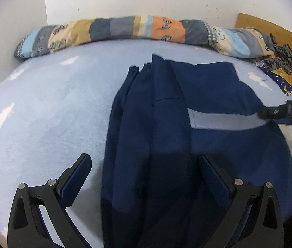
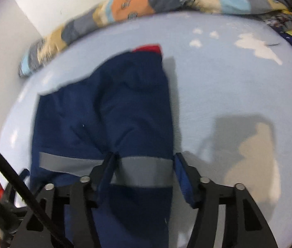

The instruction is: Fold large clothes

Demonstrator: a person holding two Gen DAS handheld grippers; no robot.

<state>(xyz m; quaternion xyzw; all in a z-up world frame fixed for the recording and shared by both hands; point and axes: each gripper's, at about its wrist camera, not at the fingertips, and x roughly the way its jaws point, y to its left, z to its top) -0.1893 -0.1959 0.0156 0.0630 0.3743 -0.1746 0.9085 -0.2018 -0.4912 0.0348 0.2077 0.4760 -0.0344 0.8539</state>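
A navy garment (image 1: 166,124) with a grey reflective band (image 1: 218,119) lies folded lengthwise on the light blue bed sheet (image 1: 42,113). My left gripper (image 1: 146,161) hangs open just above its near end; one finger is over bare sheet and the other over the fabric. In the right wrist view the garment (image 2: 104,113) runs away from me, with a red patch (image 2: 148,48) at its far end. My right gripper (image 2: 145,158) is open astride the banded strip (image 2: 146,171), its left finger resting on the cloth and its right finger just past the garment's edge.
A rolled patchwork quilt (image 1: 125,29) lines the far edge of the bed against the white wall. A heap of patterned clothes (image 1: 280,66) sits at the far right by a wooden board (image 1: 270,29). A black cable (image 2: 11,169) crosses the lower left.
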